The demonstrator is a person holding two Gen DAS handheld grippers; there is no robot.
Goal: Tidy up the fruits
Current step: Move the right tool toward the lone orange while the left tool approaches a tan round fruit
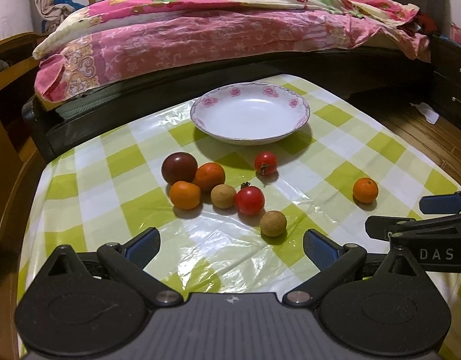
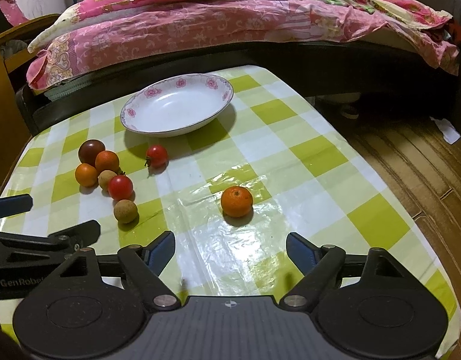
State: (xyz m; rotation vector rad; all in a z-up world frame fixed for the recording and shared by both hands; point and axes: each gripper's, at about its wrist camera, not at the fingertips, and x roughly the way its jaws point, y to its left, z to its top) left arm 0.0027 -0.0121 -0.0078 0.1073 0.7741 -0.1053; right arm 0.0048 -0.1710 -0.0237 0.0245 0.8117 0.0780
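Observation:
A white plate (image 1: 251, 117) (image 2: 176, 105) with pink flowers on its rim sits empty at the back of the checked tablecloth. In front of it lies a cluster of fruit: a dark plum (image 1: 179, 168), two oranges (image 1: 209, 176), two red tomatoes (image 1: 249, 200) and two brown longans (image 1: 272, 223). One more orange (image 2: 236, 201) (image 1: 365, 190) lies alone to the right, just ahead of my right gripper (image 2: 230, 238), which is open with nothing between its pads. My left gripper (image 1: 230, 237) is open too, close behind the nearest longan.
The green and white tablecloth (image 2: 320, 156) covers a small table. A bed with a pink quilt (image 1: 200, 39) runs behind it. Wooden floor (image 2: 410, 156) lies to the right, dark drawers (image 1: 452, 90) at far right, and wooden furniture (image 1: 8, 69) at left.

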